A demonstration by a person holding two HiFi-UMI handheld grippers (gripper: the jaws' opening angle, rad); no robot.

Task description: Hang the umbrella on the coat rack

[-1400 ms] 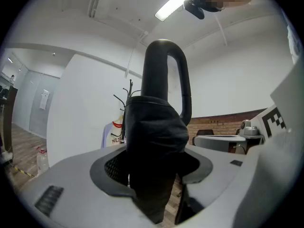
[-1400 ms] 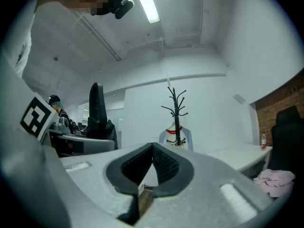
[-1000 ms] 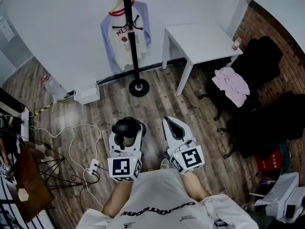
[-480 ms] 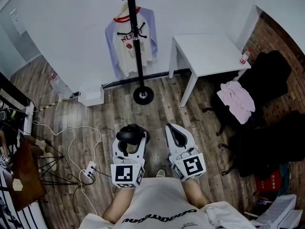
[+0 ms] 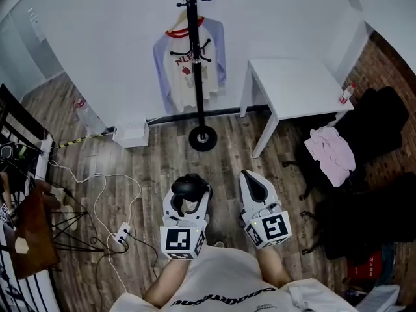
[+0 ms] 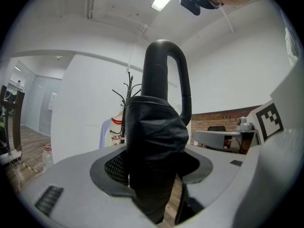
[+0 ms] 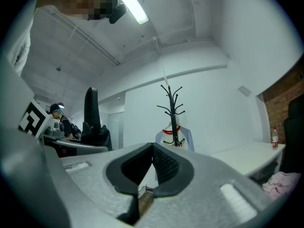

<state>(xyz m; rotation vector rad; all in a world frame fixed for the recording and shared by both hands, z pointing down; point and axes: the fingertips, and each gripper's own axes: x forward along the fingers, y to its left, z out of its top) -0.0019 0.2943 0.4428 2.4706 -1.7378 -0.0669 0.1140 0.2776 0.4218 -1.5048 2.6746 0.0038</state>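
While L gripper [image 5: 188, 195] clamps the umbrella [image 6: 154, 127], R gripper's [image 5: 255, 187] jaws sit together — empty.

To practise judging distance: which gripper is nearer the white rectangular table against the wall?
Right. In the head view the right gripper sits just below the white rectangular table's front leg. The left gripper, its fingers holding the black folded umbrella, is farther left.

Black umbrella [image 6: 154, 141] in the white left claw [image 5: 188, 197]; ahead, black coat rack [image 5: 197, 57], white shirt [image 5: 181, 77] with lilac sleeves.
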